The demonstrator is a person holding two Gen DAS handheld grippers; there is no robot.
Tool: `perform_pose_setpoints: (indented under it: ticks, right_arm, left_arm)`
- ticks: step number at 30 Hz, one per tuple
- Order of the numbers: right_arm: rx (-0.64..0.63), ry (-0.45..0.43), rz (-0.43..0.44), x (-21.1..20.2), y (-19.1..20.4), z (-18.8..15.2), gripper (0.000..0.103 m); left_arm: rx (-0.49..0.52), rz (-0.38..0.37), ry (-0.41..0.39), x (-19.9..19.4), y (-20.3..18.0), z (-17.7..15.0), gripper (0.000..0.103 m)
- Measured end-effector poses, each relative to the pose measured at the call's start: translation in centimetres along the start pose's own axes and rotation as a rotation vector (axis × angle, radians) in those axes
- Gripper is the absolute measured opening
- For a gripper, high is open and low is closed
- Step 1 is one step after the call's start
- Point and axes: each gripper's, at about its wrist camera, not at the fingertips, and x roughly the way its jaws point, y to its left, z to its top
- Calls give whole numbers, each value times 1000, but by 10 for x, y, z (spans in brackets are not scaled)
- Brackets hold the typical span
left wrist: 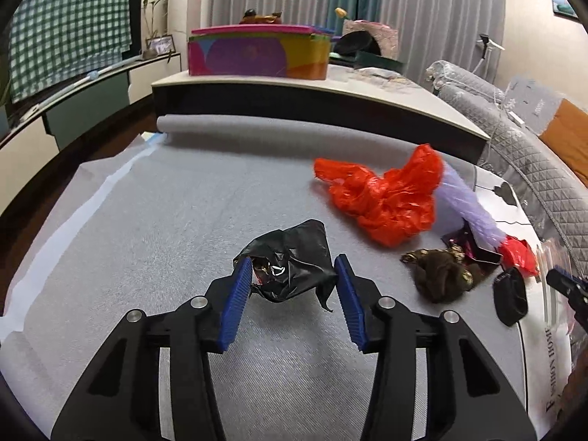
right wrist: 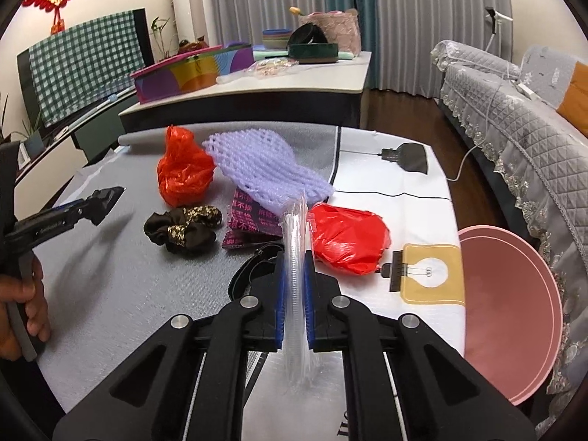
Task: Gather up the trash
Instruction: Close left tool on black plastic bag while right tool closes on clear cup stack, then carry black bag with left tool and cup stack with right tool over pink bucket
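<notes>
Both my left claw (left wrist: 294, 275) and right claw (right wrist: 294, 286) are matte black linkage frames with round silver pivot screws behind ribbed blue pads (left wrist: 237, 305), and the left one carries faint white lettering along its side.

A colourful box (left wrist: 257, 53) and perhaps a sofa (right wrist: 514, 110) stand behind.

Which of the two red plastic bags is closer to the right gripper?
The flatter red bag, just right of the right gripper. The bunched-up red bag lies further back, left of the purple foam net.
</notes>
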Motion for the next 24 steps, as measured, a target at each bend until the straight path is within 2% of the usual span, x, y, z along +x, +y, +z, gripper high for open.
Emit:
perform_pose_setpoints:
  ticks: [10, 24]
  right_arm:
    - [19, -53, -23, -24, -1, 2, 9]
    - [79, -89, -76, -45, -31, -2, 9]
  left_arm:
    - [70, -46, -37, -24, -24, -6, 45]
    - [125, -125, -49, -34, -65, -18, 45]
